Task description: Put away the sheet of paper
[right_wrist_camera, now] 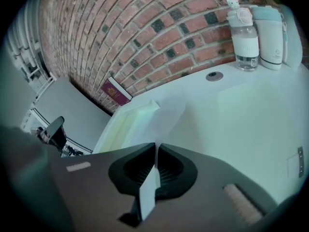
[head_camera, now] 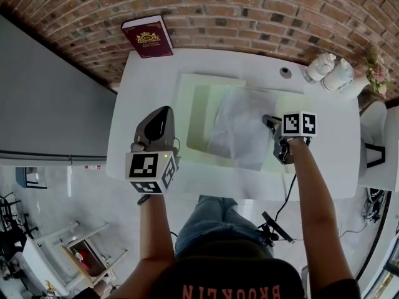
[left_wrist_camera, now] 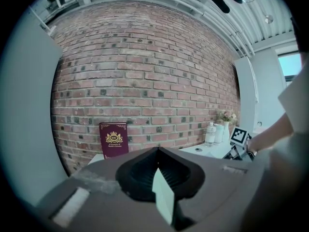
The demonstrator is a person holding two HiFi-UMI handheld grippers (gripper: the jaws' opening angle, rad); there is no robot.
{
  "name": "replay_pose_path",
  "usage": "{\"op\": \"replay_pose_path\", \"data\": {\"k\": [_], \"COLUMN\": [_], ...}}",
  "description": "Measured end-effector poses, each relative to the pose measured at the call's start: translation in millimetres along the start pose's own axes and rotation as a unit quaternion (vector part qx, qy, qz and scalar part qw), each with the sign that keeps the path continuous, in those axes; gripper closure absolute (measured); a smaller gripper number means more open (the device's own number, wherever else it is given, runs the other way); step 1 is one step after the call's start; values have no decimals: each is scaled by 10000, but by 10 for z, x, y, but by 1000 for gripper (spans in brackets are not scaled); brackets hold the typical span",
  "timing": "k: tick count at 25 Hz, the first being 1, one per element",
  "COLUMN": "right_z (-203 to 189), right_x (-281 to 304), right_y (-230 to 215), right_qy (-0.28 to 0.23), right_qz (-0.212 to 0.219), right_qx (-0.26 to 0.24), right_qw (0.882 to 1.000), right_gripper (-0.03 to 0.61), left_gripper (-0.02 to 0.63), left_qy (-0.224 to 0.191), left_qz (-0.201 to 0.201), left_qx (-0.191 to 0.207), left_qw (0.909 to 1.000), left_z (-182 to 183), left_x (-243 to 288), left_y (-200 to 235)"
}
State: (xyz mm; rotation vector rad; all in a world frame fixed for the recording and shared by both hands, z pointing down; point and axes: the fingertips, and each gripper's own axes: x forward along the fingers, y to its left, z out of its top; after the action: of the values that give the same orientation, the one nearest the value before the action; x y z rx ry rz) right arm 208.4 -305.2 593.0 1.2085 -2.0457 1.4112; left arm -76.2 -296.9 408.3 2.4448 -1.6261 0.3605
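The left gripper (head_camera: 161, 112) hangs above the near left part of the white worktop (head_camera: 143, 92), its jaws together and nothing between them. To its right a pale green folder (head_camera: 198, 123) lies flat on the worktop, and the sheet of paper (head_camera: 240, 126) lies mostly on it. The right gripper (head_camera: 268, 119) is closed on the right edge of the sheet, which rises a little there.

- The left gripper (head_camera: 163, 109) has a rounded grey shell, and the right gripper (head_camera: 267, 118) is darker.
- At the rear end of each is a cube with black-and-white square markers: left cube (head_camera: 151, 172), right cube (head_camera: 299, 124).
- A black cable (head_camera: 285, 195) leaves the rear of the right gripper.
- The person wears a dark T-shirt (head_camera: 230, 273) with orange letters, and blue jeans (head_camera: 212, 220).
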Motion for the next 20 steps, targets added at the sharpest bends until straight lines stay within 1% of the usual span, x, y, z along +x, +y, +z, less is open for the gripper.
{"op": "replay_pose_path", "data": {"k": [3,11,20], "right_z": [39,95,112], "right_x": [89,362,651], "right_y": [37,202,462], "right_qy": [36,234,311], "right_qz": [90,211,347], "right_qx": [112,53,86], "right_qw": [9999,9995,9989], "right_gripper": [577,577,577], "left_gripper": [623,623,623], "left_qy": [41,133,178], "left_qz": [35,161,254], "left_qx": [-10,-64,-100], "left_qw": [10000,9998,9995], "left_z": [-26,-104,-143], "left_x": [9,14,-16], "left_y": [60,250,437]}}
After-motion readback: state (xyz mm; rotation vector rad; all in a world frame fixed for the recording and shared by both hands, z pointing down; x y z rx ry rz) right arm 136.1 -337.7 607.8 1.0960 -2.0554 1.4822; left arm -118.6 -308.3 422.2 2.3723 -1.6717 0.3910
